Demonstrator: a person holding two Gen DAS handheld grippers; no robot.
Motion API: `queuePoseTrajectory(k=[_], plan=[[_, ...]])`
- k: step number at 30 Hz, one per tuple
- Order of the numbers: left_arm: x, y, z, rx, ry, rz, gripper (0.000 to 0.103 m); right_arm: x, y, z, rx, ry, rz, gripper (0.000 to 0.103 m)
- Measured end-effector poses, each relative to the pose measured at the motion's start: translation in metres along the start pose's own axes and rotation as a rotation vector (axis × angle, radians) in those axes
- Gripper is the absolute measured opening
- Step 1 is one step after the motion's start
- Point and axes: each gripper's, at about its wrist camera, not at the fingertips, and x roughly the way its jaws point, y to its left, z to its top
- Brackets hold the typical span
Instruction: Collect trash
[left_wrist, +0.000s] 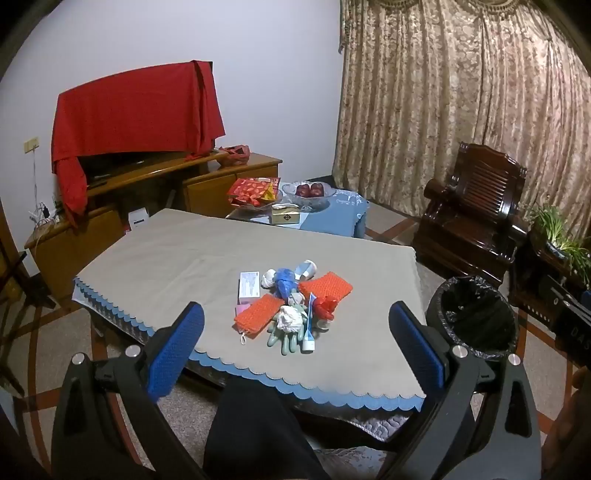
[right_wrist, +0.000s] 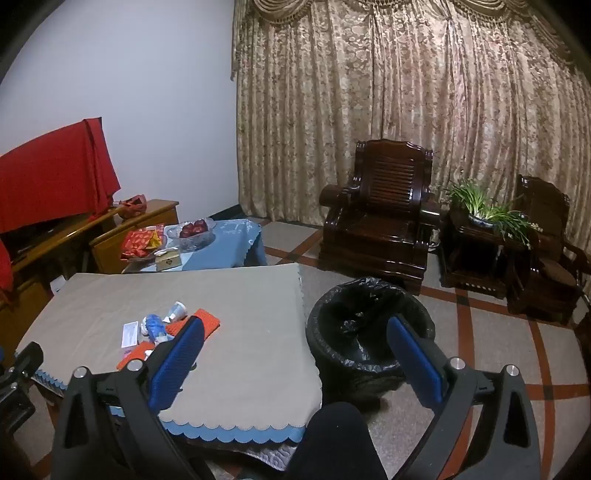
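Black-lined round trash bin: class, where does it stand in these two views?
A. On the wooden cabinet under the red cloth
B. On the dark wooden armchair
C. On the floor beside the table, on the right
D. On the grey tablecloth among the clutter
C: the black-lined round trash bin stands on the patterned floor, off the right edge of the grey-clothed table, open and upright.

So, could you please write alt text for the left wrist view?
The open left gripper hovers before a grey-clothed table holding a pile of mixed trash: orange mesh pads, crumpled tissues, a green rubber glove. A black-lined round bin stands on the floor to the right.
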Motion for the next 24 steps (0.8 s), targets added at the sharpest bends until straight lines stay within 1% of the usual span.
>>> queuePoseTrajectory(k=[24], plan=[[-0.0003,-0.0004,-0.0001,0.008,-0.008,0.005,0.097,0.0014,0.0018,0.0022,0.001,-0.001,0.0,0.097]])
